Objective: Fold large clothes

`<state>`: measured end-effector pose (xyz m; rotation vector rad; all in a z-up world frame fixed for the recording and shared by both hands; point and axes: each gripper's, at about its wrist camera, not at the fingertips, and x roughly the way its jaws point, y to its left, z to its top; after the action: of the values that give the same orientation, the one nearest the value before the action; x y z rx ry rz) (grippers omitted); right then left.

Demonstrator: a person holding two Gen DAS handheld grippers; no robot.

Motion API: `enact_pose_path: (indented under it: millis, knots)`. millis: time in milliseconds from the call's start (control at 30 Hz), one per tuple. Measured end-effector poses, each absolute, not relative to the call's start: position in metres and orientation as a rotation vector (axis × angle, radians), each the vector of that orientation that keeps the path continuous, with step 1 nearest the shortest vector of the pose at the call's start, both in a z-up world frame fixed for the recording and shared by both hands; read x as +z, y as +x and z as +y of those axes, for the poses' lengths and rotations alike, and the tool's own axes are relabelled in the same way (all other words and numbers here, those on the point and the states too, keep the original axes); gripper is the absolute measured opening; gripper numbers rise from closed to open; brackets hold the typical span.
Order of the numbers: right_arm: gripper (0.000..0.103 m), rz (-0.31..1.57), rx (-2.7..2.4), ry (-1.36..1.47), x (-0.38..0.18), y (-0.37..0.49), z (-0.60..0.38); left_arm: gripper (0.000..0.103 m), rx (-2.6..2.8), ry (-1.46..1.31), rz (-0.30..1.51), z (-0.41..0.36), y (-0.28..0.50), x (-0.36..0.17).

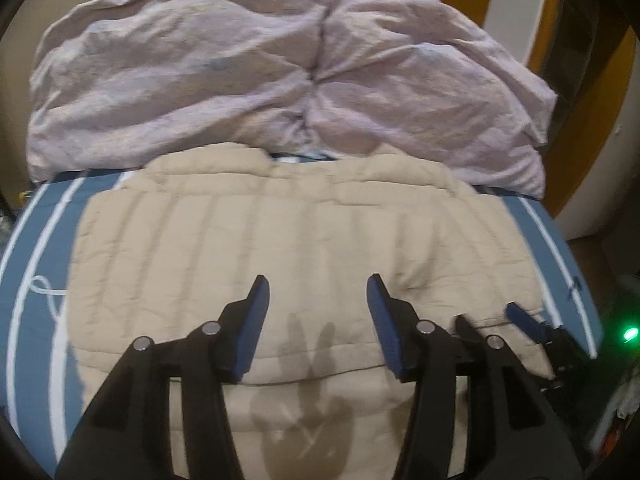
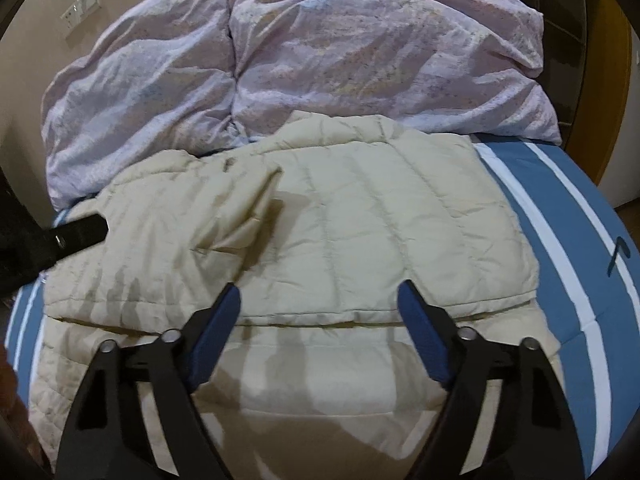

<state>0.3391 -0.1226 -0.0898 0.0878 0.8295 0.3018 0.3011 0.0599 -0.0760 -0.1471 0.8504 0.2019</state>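
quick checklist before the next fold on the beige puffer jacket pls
1. Left tongs open, nothing between them: ok.
2. Right tongs open, nothing between them: ok.
3. Beige puffer jacket fully on the blue striped bedcover: ok.
4. Jacket lying flat: not ok, a folded-over flap sits rumpled on its left part.
5. Lilac duvet clear of jacket: not ok, the jacket's far edge meets it.
6. Zipper closed: cannot tell.

Beige quilted jacket (image 1: 280, 240) (folded) on bed (image 1: 36, 240)
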Motion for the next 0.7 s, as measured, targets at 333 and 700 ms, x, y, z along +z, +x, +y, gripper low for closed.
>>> enact_pose_path:
  millis: [333,700]
  knots:
    - [0.067,0.838,0.368,0.109,-0.080,0.350,-0.086,0.051,0.323,-0.113,0.880,0.102,0.287,-0.095]
    - [0.066,0.927,0.255,0.044,-0.118,0.367,-0.081,0.052,0.334,-0.099,0.928,0.112,0.292,-0.123]
